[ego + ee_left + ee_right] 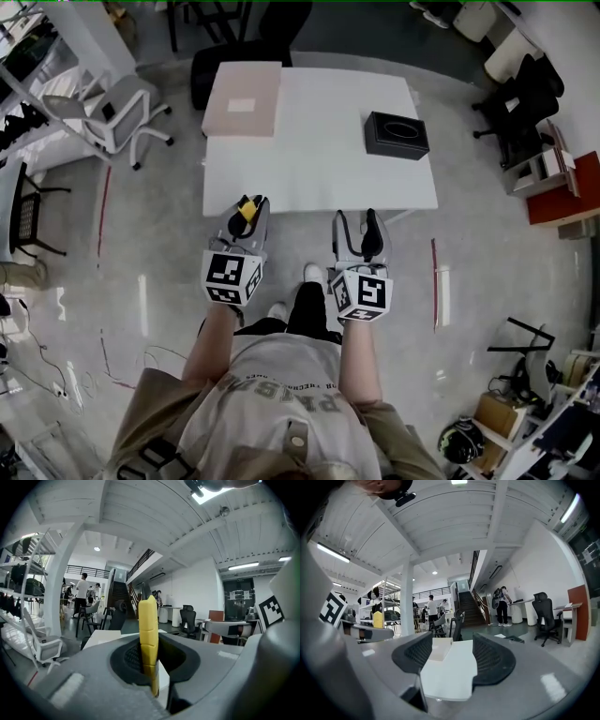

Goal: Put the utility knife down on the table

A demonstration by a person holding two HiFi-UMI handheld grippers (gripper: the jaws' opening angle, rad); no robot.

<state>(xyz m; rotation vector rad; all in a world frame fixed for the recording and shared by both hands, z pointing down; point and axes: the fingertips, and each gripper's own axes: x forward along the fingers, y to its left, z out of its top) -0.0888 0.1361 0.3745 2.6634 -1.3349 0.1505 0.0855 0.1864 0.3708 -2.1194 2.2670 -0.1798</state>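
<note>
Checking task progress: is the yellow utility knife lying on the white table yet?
No, the utility knife is clamped between the jaws of the left gripper, off the table.

The table (319, 178) lies bare on its near half — beige box (242, 99) far left, black tissue box (397, 135) far right.

Grey left gripper (247, 202), beige printed T-shirt (281, 403)

Flat box (242, 98) on table's (319, 173) left, tissue box (397, 134) on its right
</note>
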